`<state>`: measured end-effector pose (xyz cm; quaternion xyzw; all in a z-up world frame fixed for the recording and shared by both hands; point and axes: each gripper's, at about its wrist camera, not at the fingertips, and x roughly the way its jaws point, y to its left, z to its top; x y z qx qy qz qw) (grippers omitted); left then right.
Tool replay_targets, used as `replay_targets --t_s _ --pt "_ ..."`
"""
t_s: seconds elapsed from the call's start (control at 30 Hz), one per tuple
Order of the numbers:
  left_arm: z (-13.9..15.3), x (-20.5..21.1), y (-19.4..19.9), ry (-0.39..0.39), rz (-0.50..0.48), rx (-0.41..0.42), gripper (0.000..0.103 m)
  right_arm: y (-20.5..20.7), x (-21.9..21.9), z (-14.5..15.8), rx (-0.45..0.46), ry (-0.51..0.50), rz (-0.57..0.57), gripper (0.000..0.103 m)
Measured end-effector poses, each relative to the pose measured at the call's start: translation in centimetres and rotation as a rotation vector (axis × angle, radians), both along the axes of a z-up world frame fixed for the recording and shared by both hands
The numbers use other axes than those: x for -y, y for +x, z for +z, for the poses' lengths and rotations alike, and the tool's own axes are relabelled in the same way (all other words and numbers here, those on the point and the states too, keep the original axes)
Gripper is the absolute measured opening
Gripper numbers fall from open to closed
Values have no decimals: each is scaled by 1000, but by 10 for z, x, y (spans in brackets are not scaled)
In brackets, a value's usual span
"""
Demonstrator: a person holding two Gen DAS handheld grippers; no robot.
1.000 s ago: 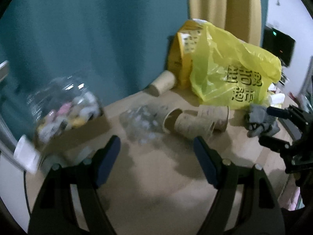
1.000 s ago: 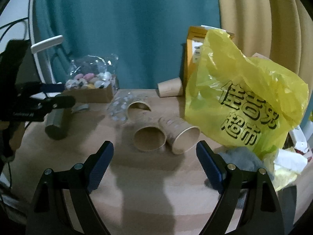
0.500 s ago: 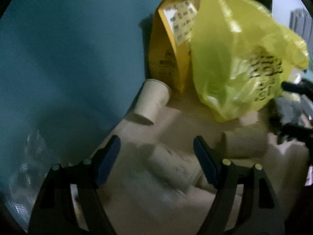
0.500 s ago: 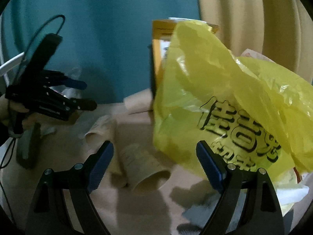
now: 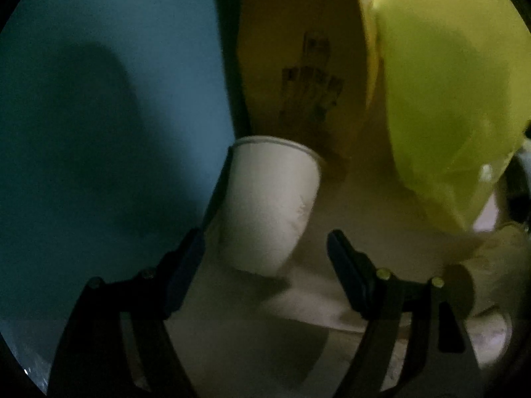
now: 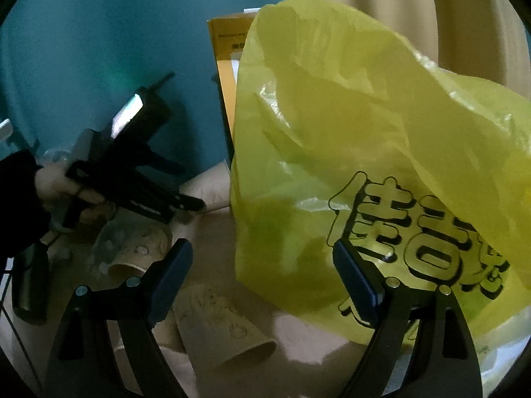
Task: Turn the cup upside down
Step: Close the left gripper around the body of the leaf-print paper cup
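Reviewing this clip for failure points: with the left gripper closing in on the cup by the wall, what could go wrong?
The paper cup sits left of centre between the open left gripper, so closing may knock rather than grip it. The orange box and yellow bag crowd it, leaving little room to flip.

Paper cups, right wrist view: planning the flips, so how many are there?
3. A near cup lies on its side in front, a left cup beyond it, a far cup by the yellow box. More may be hidden.
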<state>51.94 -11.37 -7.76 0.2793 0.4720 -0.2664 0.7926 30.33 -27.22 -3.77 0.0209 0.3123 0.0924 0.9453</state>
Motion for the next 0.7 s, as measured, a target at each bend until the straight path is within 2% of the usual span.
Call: replay_targets --t_s 0.1,0.13,0.17,0.2,0.33,0.5,0.7 --pt "-9 5 7 22 -22 -6 77 1 0 -1 3 -1 0 89" --pt "-11 7 8 24 -28 -7 74 3 3 -1 10 0 -1 89" --pt "-13 8 10 32 -32 -11 64 4 6 -3 9 2 -5 89" --pt "-16 10 11 44 -37 -20 59 6 7 -4 2 8 -8 89" --pt "-13 12 14 55 -46 20 58 9 9 -5 -4 23 -15 89" --pt "6 2 1 39 -25 48 57 4 4 -2 6 18 -7 89" --pt "49 2 -30 -21 -20 90 57 -16 10 17 36 19 0 89"
